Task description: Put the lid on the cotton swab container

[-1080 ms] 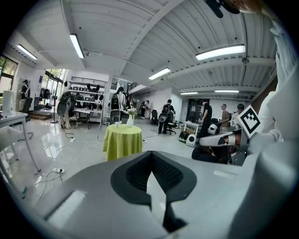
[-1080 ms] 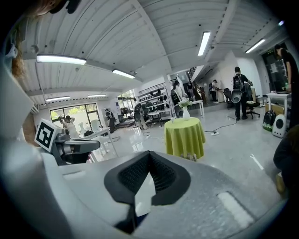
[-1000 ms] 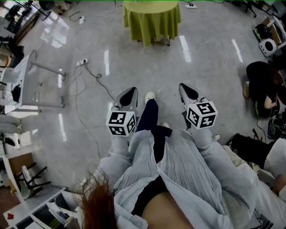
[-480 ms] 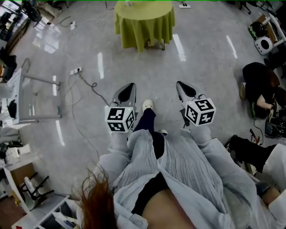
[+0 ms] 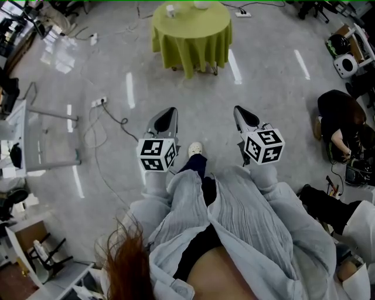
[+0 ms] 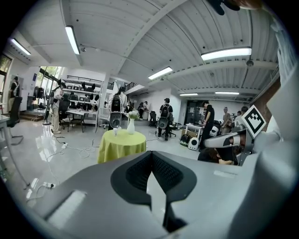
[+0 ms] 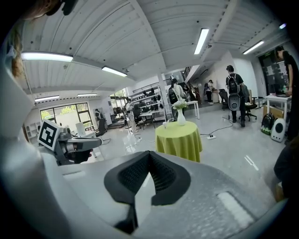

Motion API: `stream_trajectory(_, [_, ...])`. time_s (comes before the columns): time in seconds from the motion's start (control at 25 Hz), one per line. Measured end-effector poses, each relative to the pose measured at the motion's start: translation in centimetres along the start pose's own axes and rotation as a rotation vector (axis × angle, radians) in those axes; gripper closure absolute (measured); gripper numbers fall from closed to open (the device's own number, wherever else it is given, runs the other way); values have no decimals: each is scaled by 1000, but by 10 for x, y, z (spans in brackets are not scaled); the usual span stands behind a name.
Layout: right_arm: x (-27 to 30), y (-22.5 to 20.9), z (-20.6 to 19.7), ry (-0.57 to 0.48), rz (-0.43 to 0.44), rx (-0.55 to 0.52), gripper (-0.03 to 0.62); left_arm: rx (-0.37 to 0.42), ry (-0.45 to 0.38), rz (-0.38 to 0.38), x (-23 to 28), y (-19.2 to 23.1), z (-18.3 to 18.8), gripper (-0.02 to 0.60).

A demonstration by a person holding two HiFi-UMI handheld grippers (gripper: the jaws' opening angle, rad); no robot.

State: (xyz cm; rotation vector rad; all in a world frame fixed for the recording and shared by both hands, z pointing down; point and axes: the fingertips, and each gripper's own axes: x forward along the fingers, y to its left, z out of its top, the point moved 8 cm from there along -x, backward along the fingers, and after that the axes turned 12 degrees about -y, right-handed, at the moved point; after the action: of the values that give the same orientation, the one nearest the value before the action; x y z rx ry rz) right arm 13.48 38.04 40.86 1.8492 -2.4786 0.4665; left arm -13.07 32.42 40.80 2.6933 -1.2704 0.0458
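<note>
Approach phase; nothing is in hand yet.

- Left hand-held gripper (image 5: 171, 111): jaws together at the tips, nothing between them in its own view.
- Right hand-held gripper (image 5: 238, 109): same, tips meeting, empty.
- Both are held level in front of the body over bare floor (image 5: 199, 88), aimed at the round surface (image 5: 190, 29) with the yellow-green cloth, which is well apart from them.
- On that surface: a white vase (image 6: 131, 126) with flowers and, beside it, a small white pot (image 5: 170, 10). The pot is probably the cotton swab container, but it is too small to confirm. No lid can be made out from here.

Judgement, step in hand: close the distance to the surface, then find the lid before committing either gripper.

To do it well:
- Walk straight in. A cable (image 5: 111, 114) trails on the floor to the left of the path, and a person (image 5: 338, 117) crouches off to the right.
- Stop with the pot centred between the two grippers.
- Spread the jaws only once near.
- Steady the container with one gripper and bring the lid with the other.
- Stay clear of the vase, which looks tall and easy to tip.
</note>
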Motion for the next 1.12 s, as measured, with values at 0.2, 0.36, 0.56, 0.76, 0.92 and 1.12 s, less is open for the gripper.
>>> stream_trajectory(0.2, [27, -6, 10, -1, -6, -3, 592, 2, -1, -1, 22, 21, 7, 563])
stream_trajectory(0.36, [52, -8, 16, -4, -26, -3, 592, 3, -5, -2, 36, 41, 14, 563])
stream_trajectory(0.56, [82, -10, 23, -13, -33, 3, 592, 7, -8, -7, 54, 66, 20, 563])
stream_trajectory(0.76, [101, -9, 26, -50, -67, 7, 592, 7, -14, -17, 66, 87, 22, 563])
stream_trajectory(0.92, [102, -5, 19, -41, -76, 28, 592, -32, -6, -14, 64, 96, 16, 563])
stream_trajectory(1.12, [101, -4, 6, 9, -74, 49, 592, -68, 27, 11, 55, 102, 3, 563])
